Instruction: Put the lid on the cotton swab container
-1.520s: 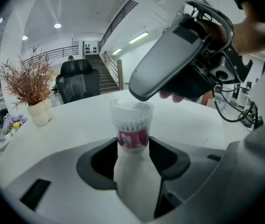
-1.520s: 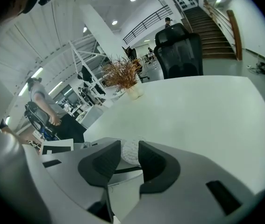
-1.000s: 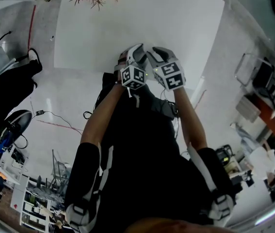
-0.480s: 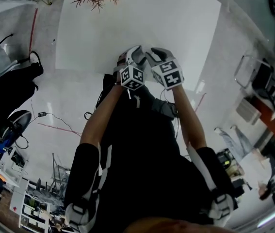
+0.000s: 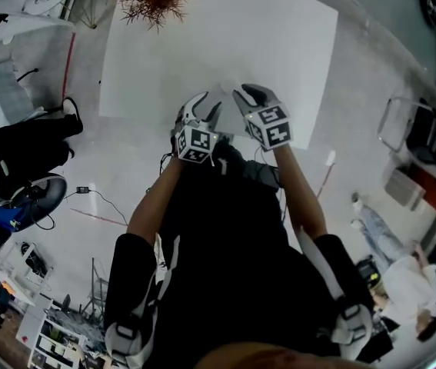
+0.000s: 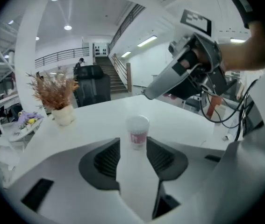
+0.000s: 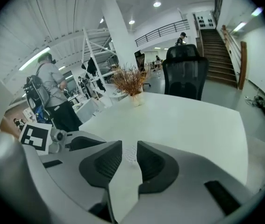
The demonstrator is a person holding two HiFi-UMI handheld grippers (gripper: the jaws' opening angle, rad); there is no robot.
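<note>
The small, round, clear plastic cotton swab container (image 6: 138, 130), topped by a pale lid (image 6: 138, 121), is stood near the person's edge of the white table (image 6: 95, 118). It is seen just beyond the parted jaws of the left gripper (image 6: 132, 146). The right gripper (image 7: 129, 149) is held above the table, jaws slightly apart, with nothing clamped.

In the right gripper view the cotton swab container (image 7: 129, 154) shows only as a dotted patch in the gap between the jaws, which hide the rest. In the left gripper view its label (image 6: 138, 137) is too blurred to read. In the head view it cannot be picked out at the near edge of the table (image 5: 264, 37).
</note>
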